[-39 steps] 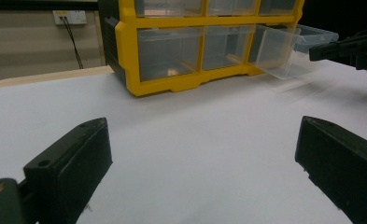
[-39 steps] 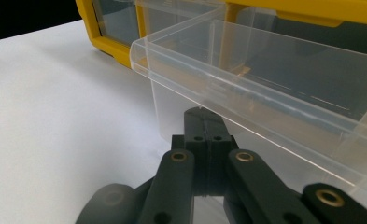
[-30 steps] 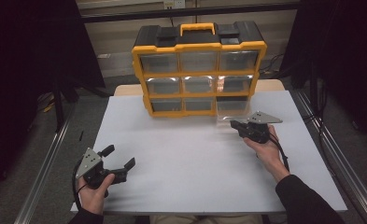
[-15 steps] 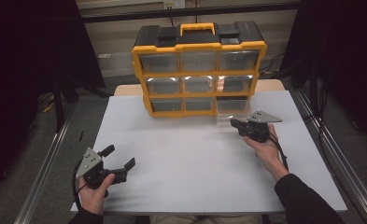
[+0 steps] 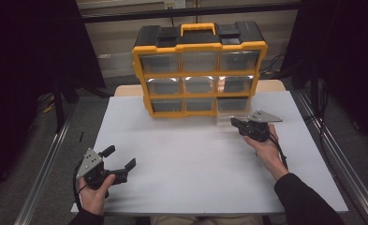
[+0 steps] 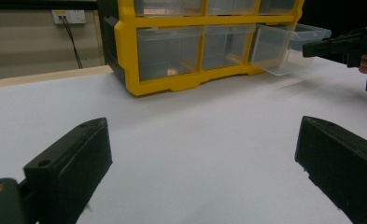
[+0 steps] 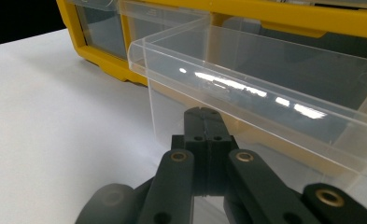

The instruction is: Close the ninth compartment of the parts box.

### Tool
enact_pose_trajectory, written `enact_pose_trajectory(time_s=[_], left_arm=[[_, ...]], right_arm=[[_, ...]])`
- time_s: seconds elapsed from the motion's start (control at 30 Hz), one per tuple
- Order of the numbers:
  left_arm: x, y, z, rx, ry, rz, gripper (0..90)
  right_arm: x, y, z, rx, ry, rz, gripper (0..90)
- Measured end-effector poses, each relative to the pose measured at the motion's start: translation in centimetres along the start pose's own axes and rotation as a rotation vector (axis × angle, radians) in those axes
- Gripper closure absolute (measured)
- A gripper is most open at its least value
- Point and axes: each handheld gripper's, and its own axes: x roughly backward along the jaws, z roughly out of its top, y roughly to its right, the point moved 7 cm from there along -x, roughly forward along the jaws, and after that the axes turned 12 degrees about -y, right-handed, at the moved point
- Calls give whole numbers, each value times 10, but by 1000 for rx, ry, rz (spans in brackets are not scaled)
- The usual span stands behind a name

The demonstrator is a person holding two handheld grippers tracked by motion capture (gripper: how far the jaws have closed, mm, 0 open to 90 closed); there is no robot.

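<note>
A yellow and black organiser (image 5: 198, 70) with rows of clear drawers stands at the back of the white table (image 5: 195, 159). Its bottom right drawer (image 5: 231, 111) is pulled out part way and looks empty (image 7: 265, 93). My right gripper (image 5: 234, 123) is shut, with its tips (image 7: 204, 114) against the drawer's front wall just below the rim. I cannot tell whether any plastic is pinched between them. My left gripper (image 5: 121, 157) rests near the table's front left corner, jaws wide open (image 6: 204, 158) with nothing between them. It faces the organiser (image 6: 172, 51) and the pulled-out drawer (image 6: 288, 46).
A black-topped lid with a yellow carry handle (image 5: 198, 29) caps the organiser. Metal rails (image 5: 46, 164) run along both sides of the table. A wall socket with cables (image 6: 69, 18) is behind the table.
</note>
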Motion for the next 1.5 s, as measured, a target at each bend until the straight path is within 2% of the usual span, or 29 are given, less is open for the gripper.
enact_pose_trajectory(time_s=[0.07, 0.2, 0.43, 0.93, 0.97, 1.5], left_arm=[[0, 0, 0, -2, 1, 1, 35], [0, 0, 0, -1, 0, 0, 36], [1, 0, 0, -1, 2, 4, 36], [0, 0, 0, 9, 0, -2, 35], [0, 0, 0, 0, -1, 0, 35], [0, -1, 0, -2, 1, 5, 34]], right_arm=[[0, 1, 2, 7, -5, 1, 900], [-3, 2, 6, -15, 4, -2, 900], [-5, 1, 6, -12, 2, 6, 900], [-7, 6, 8, -20, 11, -10, 900], [-7, 7, 8, -19, 15, -9, 900], [-11, 11, 11, -20, 13, -16, 900]])
